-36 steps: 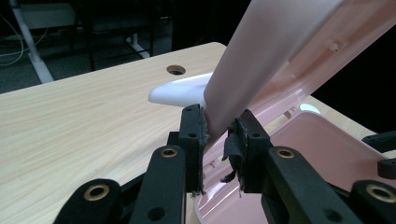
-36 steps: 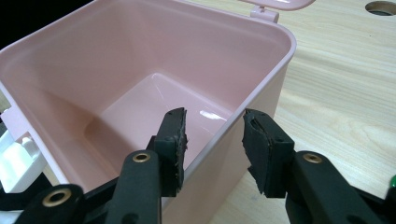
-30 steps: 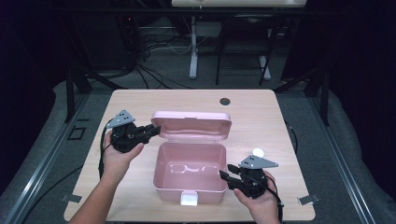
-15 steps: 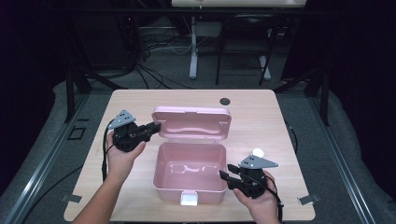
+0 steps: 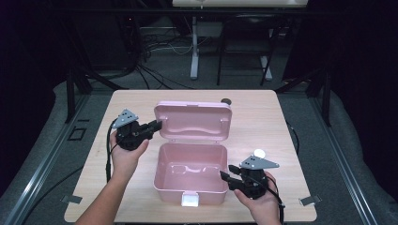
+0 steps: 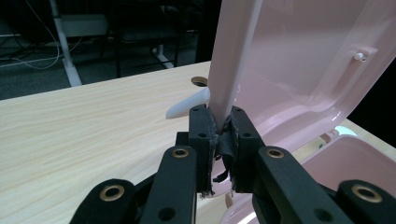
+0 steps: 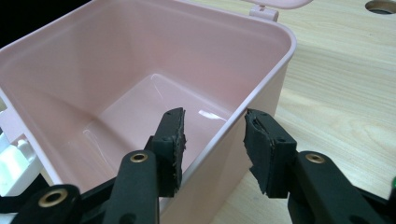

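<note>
A pink plastic box [image 5: 190, 176] sits near the middle of the wooden table [image 5: 291, 122], toward the person's side, with its hinged lid [image 5: 193, 121] swung up and back so that the inside of the lid faces the person. A white latch [image 5: 189, 200] hangs at the front wall of the box, and the inside of the box is bare pink plastic. The left gripper [image 5: 154, 125] is held at the lid's left edge; in the left gripper view its jaws have just been closing and now pinch the thin pink rim of the lid [image 6: 233, 70] between the two pads, pressed against it from both sides, with the left gripper [image 6: 219, 135] pointing along the lid's edge. A white handle [image 6: 189, 103] of the box pokes out behind the lid, lying just above the tabletop. The right gripper [image 5: 224, 176] rests at the right front corner of the box; in the right gripper view its jaws straddle the box's right wall [image 7: 261, 79], one pad inside the box and one outside, and there is a clear gap between each pad and the wall, so this right gripper [image 7: 212, 140] stands open around the wall without pressing on it. A round hole [image 5: 226, 101] in the table lies just behind the lid's far right corner
</note>
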A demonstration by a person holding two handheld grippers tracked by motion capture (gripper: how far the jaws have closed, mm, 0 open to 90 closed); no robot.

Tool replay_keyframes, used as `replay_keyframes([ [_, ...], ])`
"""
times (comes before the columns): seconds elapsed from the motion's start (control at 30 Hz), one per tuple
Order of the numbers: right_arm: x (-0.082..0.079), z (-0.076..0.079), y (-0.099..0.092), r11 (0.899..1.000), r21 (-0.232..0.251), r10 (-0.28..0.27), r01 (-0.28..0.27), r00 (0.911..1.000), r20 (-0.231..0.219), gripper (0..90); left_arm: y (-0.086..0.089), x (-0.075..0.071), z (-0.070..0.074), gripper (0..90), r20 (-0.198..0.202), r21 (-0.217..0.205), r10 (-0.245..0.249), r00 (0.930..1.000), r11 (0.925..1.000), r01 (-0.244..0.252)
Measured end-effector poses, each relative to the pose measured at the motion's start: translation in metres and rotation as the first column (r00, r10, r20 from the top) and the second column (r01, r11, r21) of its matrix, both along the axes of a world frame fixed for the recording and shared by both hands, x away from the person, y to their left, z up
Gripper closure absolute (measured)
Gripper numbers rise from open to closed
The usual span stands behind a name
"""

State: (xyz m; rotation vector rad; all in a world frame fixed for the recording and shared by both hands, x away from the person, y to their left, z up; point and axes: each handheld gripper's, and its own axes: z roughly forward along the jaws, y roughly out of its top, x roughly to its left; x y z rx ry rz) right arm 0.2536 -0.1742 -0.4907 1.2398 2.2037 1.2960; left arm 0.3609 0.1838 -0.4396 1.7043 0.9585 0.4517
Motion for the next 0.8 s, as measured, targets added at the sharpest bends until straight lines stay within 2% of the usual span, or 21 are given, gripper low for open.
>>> replay_keyframes([
  [0.37, 0.0001, 0.0000, -0.0002, 1.000, -0.001, 0.000, 0.000, 1.0000, -0.004, 57.7, 0.0001, 0.0068, -0.0012, 83.0, -0.032, -0.013, 0.005, 0.9995, 0.9999, -0.005],
  [0.8, 0.0004, -0.0009, 0.0003, 1.000, -0.001, -0.003, 0.003, 1.0000, 0.002, 57.3, 0.0017, 0.0101, -0.0077, 84.9, -0.071, -0.001, 0.000, 0.9975, 1.0000, 0.000],
])
